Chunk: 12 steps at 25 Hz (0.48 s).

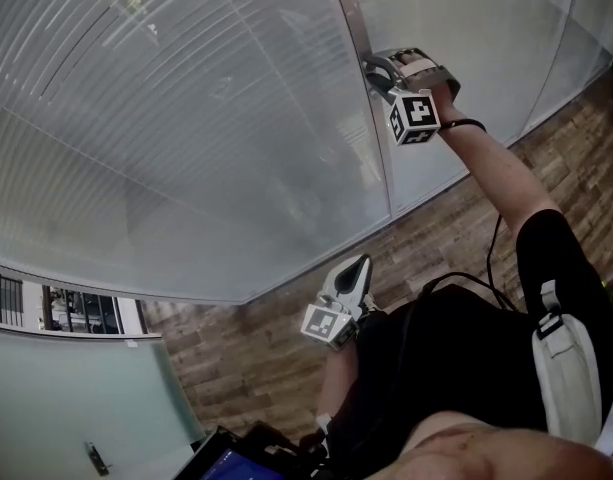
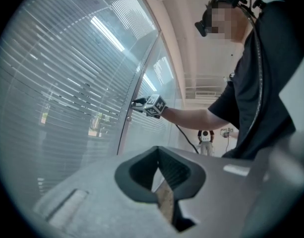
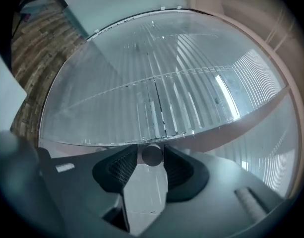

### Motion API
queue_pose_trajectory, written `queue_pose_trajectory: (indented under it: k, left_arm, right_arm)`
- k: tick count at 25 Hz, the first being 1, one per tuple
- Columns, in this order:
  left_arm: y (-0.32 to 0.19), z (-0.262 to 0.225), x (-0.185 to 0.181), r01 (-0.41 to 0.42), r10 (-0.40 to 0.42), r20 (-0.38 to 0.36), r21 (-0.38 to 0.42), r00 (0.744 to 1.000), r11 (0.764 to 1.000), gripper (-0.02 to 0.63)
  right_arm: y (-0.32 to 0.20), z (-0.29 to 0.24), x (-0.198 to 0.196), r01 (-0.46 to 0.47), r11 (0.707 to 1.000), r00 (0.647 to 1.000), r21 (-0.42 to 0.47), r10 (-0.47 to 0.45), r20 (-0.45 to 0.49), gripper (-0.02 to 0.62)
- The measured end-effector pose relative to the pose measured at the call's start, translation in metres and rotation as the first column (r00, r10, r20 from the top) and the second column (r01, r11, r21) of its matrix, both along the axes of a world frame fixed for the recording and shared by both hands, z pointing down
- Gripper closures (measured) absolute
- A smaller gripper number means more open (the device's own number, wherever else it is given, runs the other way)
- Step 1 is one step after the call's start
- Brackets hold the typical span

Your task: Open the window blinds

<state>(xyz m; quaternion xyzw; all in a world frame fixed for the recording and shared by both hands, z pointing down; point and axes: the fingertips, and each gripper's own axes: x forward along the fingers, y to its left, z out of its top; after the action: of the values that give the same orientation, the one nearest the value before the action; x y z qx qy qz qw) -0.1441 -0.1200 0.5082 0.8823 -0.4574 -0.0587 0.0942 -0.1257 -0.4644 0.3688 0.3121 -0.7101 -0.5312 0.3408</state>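
Slatted window blinds sit behind curved glass, their slats closed. A narrow frame post splits the glass. My right gripper is held up at this post. In the right gripper view a small round knob sits between the tips of the right gripper, and both pads touch its sides. The left gripper view shows the right gripper at the post too. My left gripper hangs low by the person's body, away from the glass. Its jaws meet with nothing between them.
Wood-pattern floor runs along the base of the glass. A dark cable trails by the right arm. A screen edge shows at the bottom. A pale door with a handle is at the lower left. A distant person stands far down the room.
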Motion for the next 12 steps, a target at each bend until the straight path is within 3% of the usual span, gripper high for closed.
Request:
queue_pose_trajectory:
  k: [3,12]
  left_arm:
    - [-0.0007,-0.0022,-0.0036,0.015,-0.015,-0.003,0.009,1.0,1.0,0.604]
    - [-0.0022,-0.0022,-0.0002,0.006,-0.006,-0.001,0.014,1.0,1.0,0.604]
  right_arm:
    - [-0.0019,-0.0039,0.0003,-0.006,1.0,1.0,0.024,0.006,-0.001,0.474]
    - [-0.0027,-0.0051,0.0,-0.013,1.0,1.0,0.015,0.013,0.02,0.472]
